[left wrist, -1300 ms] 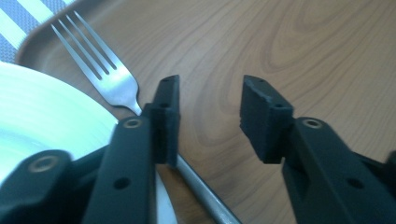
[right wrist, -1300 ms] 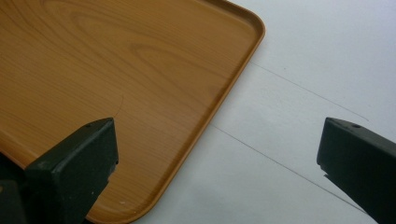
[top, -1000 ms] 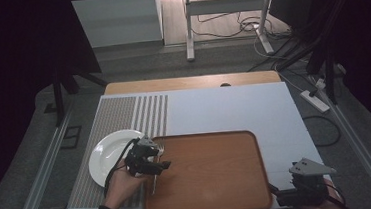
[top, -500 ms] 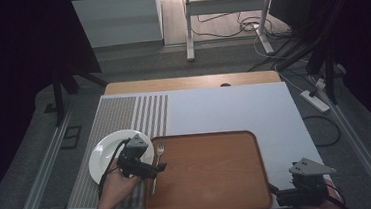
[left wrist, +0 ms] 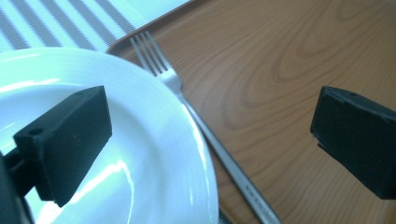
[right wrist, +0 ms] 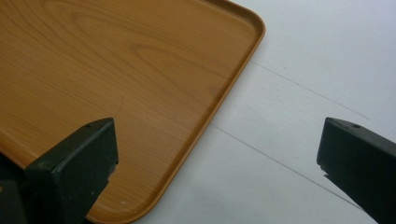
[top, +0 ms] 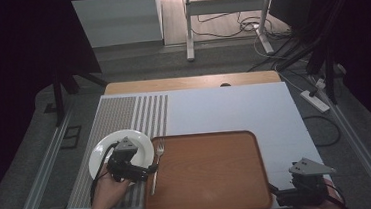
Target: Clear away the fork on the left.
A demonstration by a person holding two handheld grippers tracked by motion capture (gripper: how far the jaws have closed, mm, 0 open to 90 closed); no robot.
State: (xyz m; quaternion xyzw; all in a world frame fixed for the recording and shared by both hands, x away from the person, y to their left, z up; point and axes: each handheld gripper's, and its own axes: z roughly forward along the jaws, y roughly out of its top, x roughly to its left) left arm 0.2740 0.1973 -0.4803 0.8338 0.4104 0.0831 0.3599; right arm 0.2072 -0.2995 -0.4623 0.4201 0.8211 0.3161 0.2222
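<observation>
A metal fork (top: 156, 165) lies along the left edge of the brown wooden tray (top: 214, 182), tines pointing away from me. Beside it on the left is a white plate (top: 107, 147). My left gripper (top: 146, 171) hovers over the plate's near right side, open and holding nothing. In the left gripper view one jaw hangs over the plate (left wrist: 140, 154) and the other over the tray (left wrist: 280, 70), with the fork (left wrist: 205, 135) between them. My right gripper (top: 277, 193) is at the tray's near right corner, open and empty, above the tray (right wrist: 116, 70).
A white mat (top: 224, 109) with a grey striped band (top: 144, 113) at its left covers the wooden table (top: 192, 82). Beyond the table are a desk frame and cables on the floor (top: 247, 27). A power strip (top: 314, 101) lies on the floor at the right.
My left gripper has drawn back left from the tray edge to over the plate, and the fork now lies free at the tray's left edge. The right gripper has stayed put.
</observation>
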